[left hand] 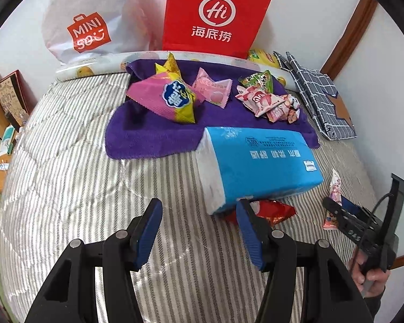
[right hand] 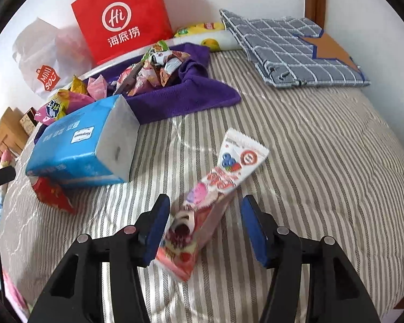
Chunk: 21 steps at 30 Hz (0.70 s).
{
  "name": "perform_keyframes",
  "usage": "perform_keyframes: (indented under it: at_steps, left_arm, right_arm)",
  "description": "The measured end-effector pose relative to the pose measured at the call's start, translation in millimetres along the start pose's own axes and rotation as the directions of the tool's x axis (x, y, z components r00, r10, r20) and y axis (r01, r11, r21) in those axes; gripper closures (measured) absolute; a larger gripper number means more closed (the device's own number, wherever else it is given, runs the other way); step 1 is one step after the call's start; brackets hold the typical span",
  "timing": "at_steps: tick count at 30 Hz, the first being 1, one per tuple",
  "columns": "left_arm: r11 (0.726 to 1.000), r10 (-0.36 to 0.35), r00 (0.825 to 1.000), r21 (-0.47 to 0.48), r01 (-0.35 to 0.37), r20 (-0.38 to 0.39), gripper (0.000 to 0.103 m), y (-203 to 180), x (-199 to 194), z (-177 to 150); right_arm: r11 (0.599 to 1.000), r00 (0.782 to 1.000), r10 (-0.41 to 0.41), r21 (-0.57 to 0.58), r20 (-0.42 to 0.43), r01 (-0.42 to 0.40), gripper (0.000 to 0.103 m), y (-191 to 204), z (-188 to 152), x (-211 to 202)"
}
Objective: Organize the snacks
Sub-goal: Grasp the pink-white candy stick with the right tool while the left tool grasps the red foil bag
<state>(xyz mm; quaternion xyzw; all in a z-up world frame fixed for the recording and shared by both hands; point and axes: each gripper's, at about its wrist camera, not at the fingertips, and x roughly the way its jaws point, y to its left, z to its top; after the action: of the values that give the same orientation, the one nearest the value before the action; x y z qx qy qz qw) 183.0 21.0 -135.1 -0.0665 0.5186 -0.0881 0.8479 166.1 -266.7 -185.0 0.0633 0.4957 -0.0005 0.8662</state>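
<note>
- Step: picking up the stray snack bar point(right hand: 215, 196) lying on the striped bedcover point(right hand: 309, 161).
- Right gripper point(right hand: 202, 226) straddles it, jaws apart, left pad touching the wrapper, no clamp.
- Left gripper point(left hand: 199, 231) open, empty, near the tissue pack point(left hand: 258, 161).
- Next: close, lift, carry to the purple towel point(right hand: 191, 99) with the other snacks.

Snacks point(left hand: 175, 94) on towel point(left hand: 148, 137) behind tissue pack point(left hand: 261, 161)
</note>
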Motion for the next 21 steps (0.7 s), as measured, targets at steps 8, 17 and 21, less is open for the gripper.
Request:
perform_keyframes:
  at_steps: [8,17,21]
  left_arm:
    - [0.997,-0.047,0.999,0.06,0.047,-0.01,0.041,-30,10,-15]
    - [0.992,-0.028,0.999,0.122,0.032,-0.031,0.029,-66,29,-20]
    - [0.992,-0.008,0.999,0.123,0.013,-0.044,0.027,-73,39,-19]
  right_arm:
    - [0.997,0.999,-0.017,-0.069,0.049,0.02,0.079,2,-4,1]
    - [0.998,0.996,0.051,-0.031,0.069,-0.049,0.079,-9,-9,-3]
    - [0.998,0.996,0.061,-0.03,0.07,-0.059,0.079,-10,-9,-3]
